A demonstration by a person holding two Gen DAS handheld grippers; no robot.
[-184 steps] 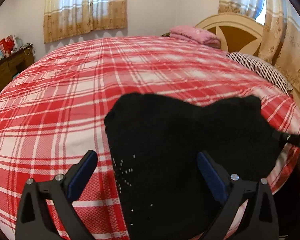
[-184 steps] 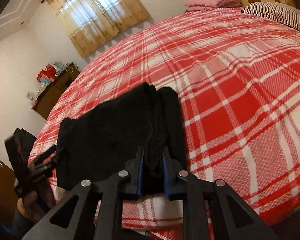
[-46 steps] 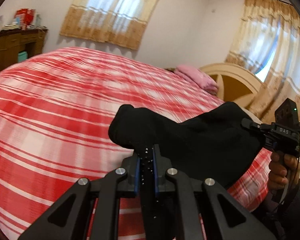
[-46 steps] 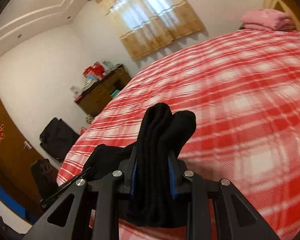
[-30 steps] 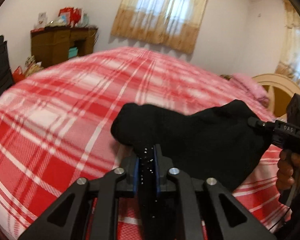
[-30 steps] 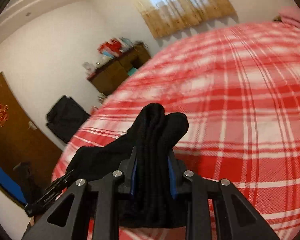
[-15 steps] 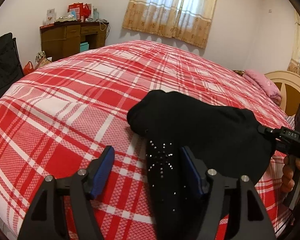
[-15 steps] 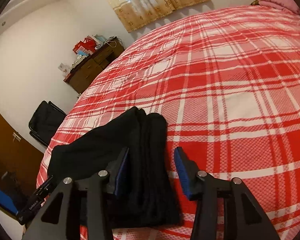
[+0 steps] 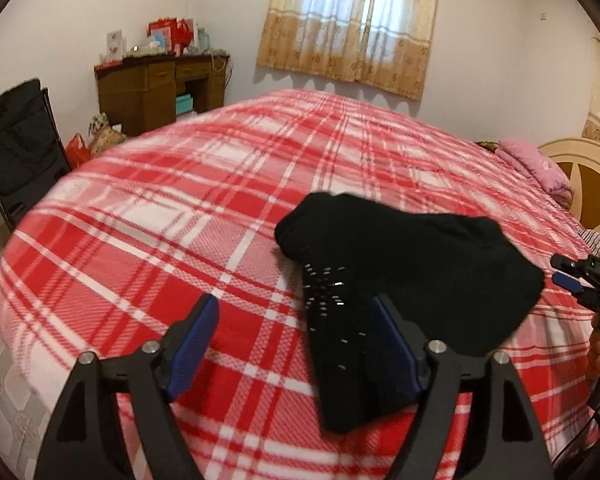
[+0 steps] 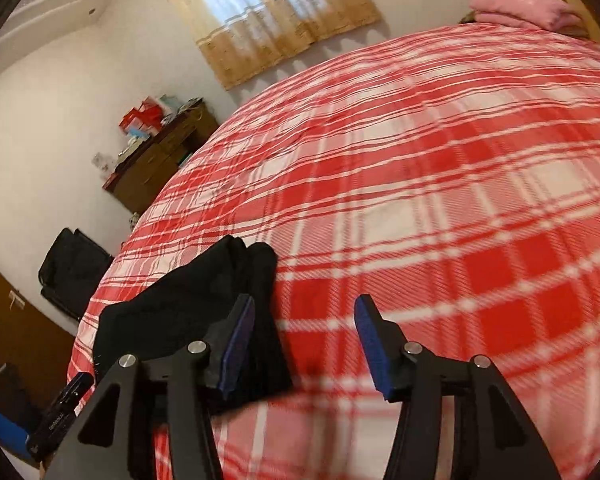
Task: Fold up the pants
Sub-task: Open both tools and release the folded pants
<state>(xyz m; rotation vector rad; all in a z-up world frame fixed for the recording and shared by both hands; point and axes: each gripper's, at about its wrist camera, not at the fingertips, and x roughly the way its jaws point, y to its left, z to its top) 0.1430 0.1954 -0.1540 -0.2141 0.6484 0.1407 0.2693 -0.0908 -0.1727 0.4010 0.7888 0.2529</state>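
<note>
The black pants (image 9: 412, 272) lie folded in a compact bundle on the red plaid bed, near its front edge. A strip with small silver studs (image 9: 328, 292) runs toward me. My left gripper (image 9: 296, 344) is open and empty; its right finger rests beside the studded strip. In the right wrist view the pants (image 10: 192, 304) lie at the lower left. My right gripper (image 10: 304, 344) is open and empty, just right of the bundle, with its left finger over the bundle's edge. The right gripper also shows at the left wrist view's right edge (image 9: 580, 276).
The red plaid bedspread (image 9: 220, 200) covers the whole bed. A pink folded blanket (image 9: 536, 164) and cream headboard (image 9: 588, 176) are at the far right. A brown dresser (image 9: 160, 88) and black folding chair (image 9: 16, 144) stand left of the bed.
Both grippers, shut on the lifted pants a second ago, opened and let them go. The bundle now lies on the bed and both grippers have drawn back and sideways.
</note>
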